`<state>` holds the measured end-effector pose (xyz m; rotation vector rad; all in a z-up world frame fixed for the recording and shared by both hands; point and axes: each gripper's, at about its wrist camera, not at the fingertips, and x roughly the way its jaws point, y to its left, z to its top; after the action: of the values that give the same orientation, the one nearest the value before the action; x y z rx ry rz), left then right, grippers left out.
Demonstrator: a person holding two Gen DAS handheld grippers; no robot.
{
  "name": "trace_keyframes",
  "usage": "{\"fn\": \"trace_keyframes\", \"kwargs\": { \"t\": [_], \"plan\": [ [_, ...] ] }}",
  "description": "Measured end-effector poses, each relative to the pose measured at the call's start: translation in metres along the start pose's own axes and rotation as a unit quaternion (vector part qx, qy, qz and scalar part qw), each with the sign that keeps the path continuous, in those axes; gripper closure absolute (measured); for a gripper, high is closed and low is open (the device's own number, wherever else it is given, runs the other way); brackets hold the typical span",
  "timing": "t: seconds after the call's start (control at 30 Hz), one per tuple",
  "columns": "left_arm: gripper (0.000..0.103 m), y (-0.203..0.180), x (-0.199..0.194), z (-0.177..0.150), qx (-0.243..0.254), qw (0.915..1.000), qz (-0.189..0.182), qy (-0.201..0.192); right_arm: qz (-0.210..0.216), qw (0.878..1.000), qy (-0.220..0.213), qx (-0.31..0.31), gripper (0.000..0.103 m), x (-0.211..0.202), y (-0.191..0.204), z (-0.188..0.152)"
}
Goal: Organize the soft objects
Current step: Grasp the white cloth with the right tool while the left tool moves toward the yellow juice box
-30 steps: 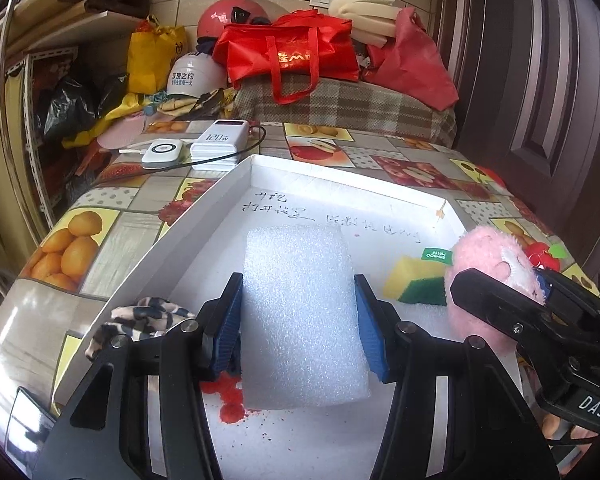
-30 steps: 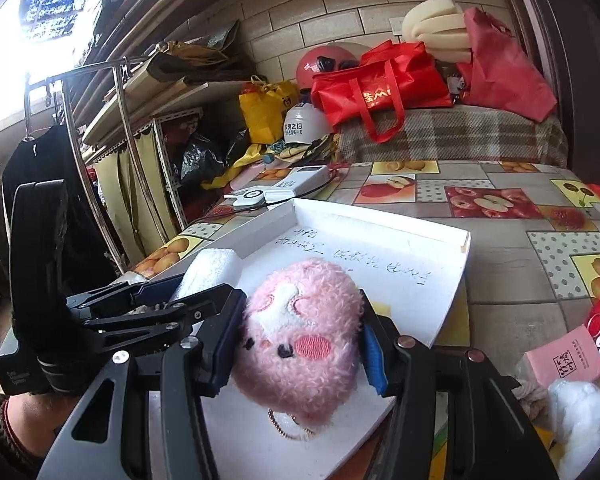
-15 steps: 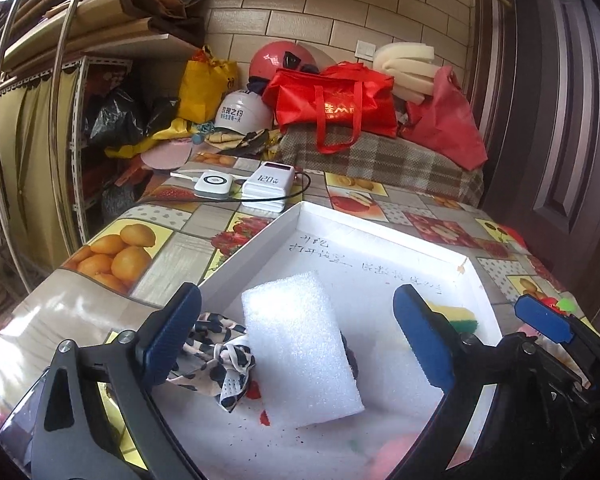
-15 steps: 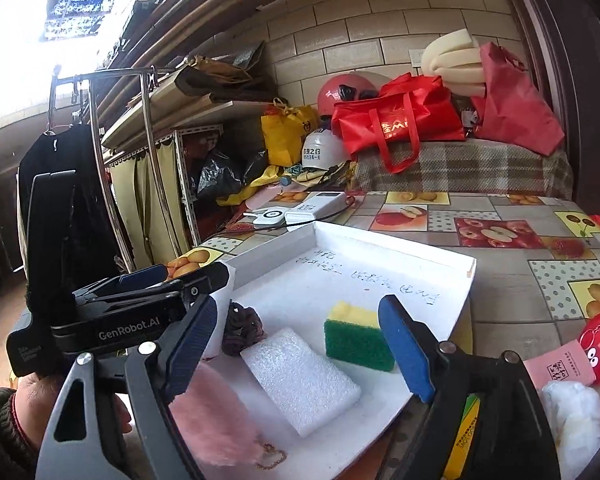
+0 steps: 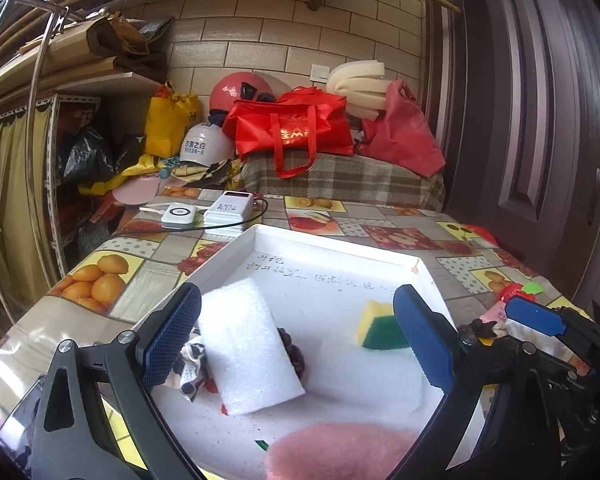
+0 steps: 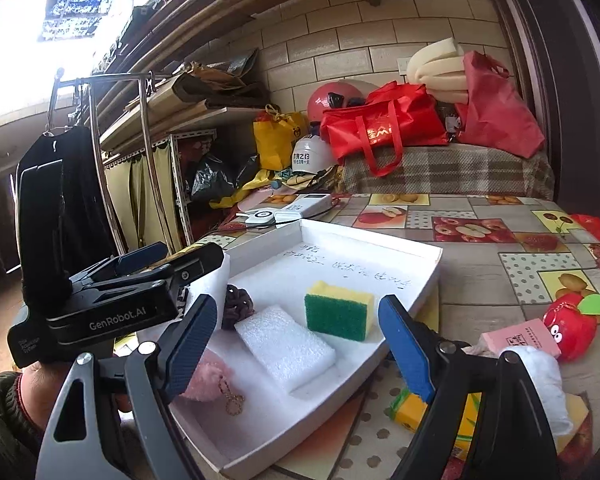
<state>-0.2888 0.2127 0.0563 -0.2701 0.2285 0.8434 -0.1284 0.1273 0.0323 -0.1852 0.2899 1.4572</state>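
A white tray [image 5: 332,244] lies on the fruit-print table. In it, a white foam block [image 5: 248,344] leans on a leopard scrunchie [image 5: 190,364] and a dark scrunchie [image 6: 238,308]. A second foam block [image 6: 286,346] lies flat beside a yellow-green sponge [image 6: 338,314]. A pink plush [image 6: 208,376] with a gold chain rests in the tray's near corner. My left gripper [image 5: 296,308] is open above the leaning foam, touching nothing. My right gripper [image 6: 298,316] is open over the flat foam and sponge, and holds nothing.
Right of the tray lie a red apple toy [image 6: 572,324], a pink card [image 6: 520,338], a white plush [image 6: 544,380] and a yellow carton [image 6: 440,412]. A power bank [image 5: 230,208] and a charger [image 5: 179,216] with cables sit behind it. Bags and helmets crowd the far end.
Both grippers opened and drew back. The left one let go of the foam block, which now leans on the scrunchies. The right one released the pink plush into the tray.
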Motion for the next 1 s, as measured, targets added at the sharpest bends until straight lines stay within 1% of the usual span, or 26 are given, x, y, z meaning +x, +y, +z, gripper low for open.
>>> {"fn": "trace_keyframes", "kwargs": {
  "t": [0.07, 0.13, 0.23, 0.27, 0.33, 0.37, 0.4, 0.43, 0.47, 0.53, 0.6, 0.63, 0.7, 0.73, 0.77, 0.87, 1.0],
  "plan": [
    [0.005, -0.007, -0.003, -0.002, 0.005, 0.9999, -0.014, 0.001, -0.016, 1.0, -0.004, 0.0, 0.019, -0.008, -0.006, -0.001],
    [0.005, -0.017, -0.005, -0.003, 0.013, 0.9994, -0.031, 0.004, -0.044, 0.999, -0.003, -0.004, 0.019, -0.016, -0.014, -0.001],
    [0.005, -0.034, -0.009, -0.005, 0.037, 0.9979, -0.053, 0.002, -0.105, 0.994, -0.016, -0.003, 0.019, -0.037, -0.035, -0.002],
    [0.005, -0.039, -0.01, -0.006, 0.045, 0.9971, -0.061, 0.002, -0.134, 0.991, -0.023, 0.0, 0.019, -0.045, -0.041, -0.002],
    [0.005, -0.051, -0.012, -0.008, 0.057, 0.9951, -0.08, 0.005, -0.222, 0.974, -0.039, 0.005, 0.019, -0.061, -0.054, -0.001],
    [0.005, -0.056, -0.012, -0.009, 0.06, 0.9942, -0.088, 0.007, -0.274, 0.96, -0.049, 0.013, 0.019, -0.071, -0.062, -0.001],
    [0.005, -0.061, -0.012, -0.01, 0.062, 0.9931, -0.098, 0.01, -0.314, 0.947, -0.055, 0.021, 0.018, -0.079, -0.069, -0.002],
    [0.005, -0.067, -0.013, -0.01, 0.065, 0.9917, -0.11, 0.014, -0.35, 0.934, -0.061, 0.028, 0.018, -0.086, -0.077, -0.002],
    [0.005, -0.073, -0.013, -0.011, 0.067, 0.99, -0.123, 0.018, -0.358, 0.931, -0.064, 0.035, 0.018, -0.093, -0.088, -0.002],
    [0.006, -0.085, -0.012, -0.013, 0.075, 0.987, -0.14, 0.025, -0.338, 0.938, -0.053, 0.054, 0.018, -0.101, -0.108, -0.004],
    [0.006, -0.099, -0.011, -0.016, 0.092, 0.9831, -0.154, 0.037, -0.325, 0.942, -0.028, 0.086, 0.018, -0.104, -0.129, -0.008],
    [0.006, -0.106, -0.009, -0.017, 0.102, 0.9814, -0.156, 0.045, -0.304, 0.947, -0.017, 0.105, 0.018, -0.105, -0.139, -0.01],
    [0.006, -0.117, -0.008, -0.02, 0.12, 0.9786, -0.157, 0.057, -0.242, 0.96, -0.004, 0.143, 0.018, -0.107, -0.153, -0.014],
    [0.006, -0.122, -0.007, -0.021, 0.129, 0.9771, -0.158, 0.06, -0.226, 0.961, -0.001, 0.157, 0.018, -0.109, -0.158, -0.016],
    [0.006, -0.125, -0.007, -0.023, 0.137, 0.9758, -0.158, 0.064, -0.221, 0.961, 0.001, 0.165, 0.018, -0.111, -0.159, -0.018],
    [0.006, -0.133, -0.004, -0.026, 0.152, 0.9729, -0.157, 0.076, -0.212, 0.965, 0.004, 0.152, 0.018, -0.109, -0.148, -0.017],
    [0.006, -0.136, -0.002, -0.028, 0.153, 0.9717, -0.158, 0.085, -0.193, 0.976, 0.033, 0.092, 0.019, -0.09, -0.127, -0.014]
  ]
}}
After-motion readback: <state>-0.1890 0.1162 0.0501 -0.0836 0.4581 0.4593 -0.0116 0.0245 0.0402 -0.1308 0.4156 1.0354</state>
